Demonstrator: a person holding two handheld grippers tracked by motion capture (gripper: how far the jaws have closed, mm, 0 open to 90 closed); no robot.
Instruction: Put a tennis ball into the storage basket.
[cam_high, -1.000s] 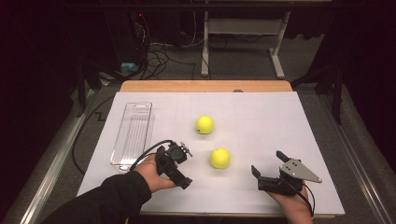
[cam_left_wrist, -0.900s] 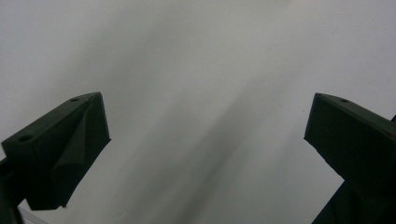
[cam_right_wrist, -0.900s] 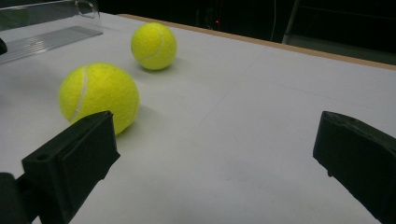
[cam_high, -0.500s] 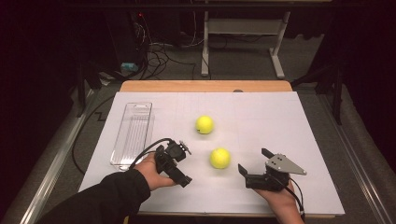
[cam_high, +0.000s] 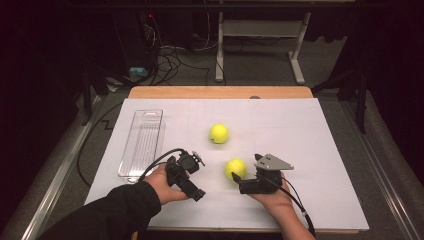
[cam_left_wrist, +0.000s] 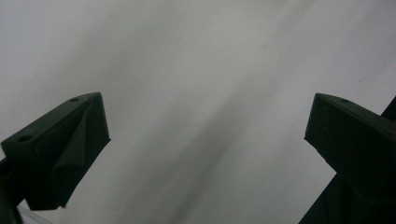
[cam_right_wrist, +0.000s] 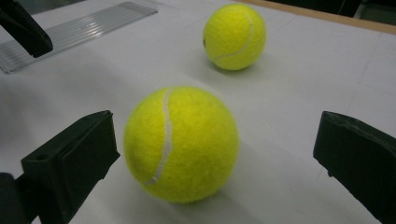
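Near the desk's (cam_high: 320, 150) front edge, the right tongs (cam_high: 239, 179) stand wide around the near tennis ball (cam_high: 235, 168), not yet touching it. The left tongs (cam_high: 196, 192) gape wide over bare white surface. A second ball (cam_high: 219, 133) sits mid-desk, a clear tray (cam_high: 141, 143) along the left edge.

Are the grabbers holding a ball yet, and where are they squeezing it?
Nothing is held. The right gripper is open around the near tennis ball, its jaws apart from the ball's sides. The left gripper is open over bare table.

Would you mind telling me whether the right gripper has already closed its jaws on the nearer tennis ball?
No, the right gripper has its jaws spread wide on either side of the nearer tennis ball, with gaps showing.
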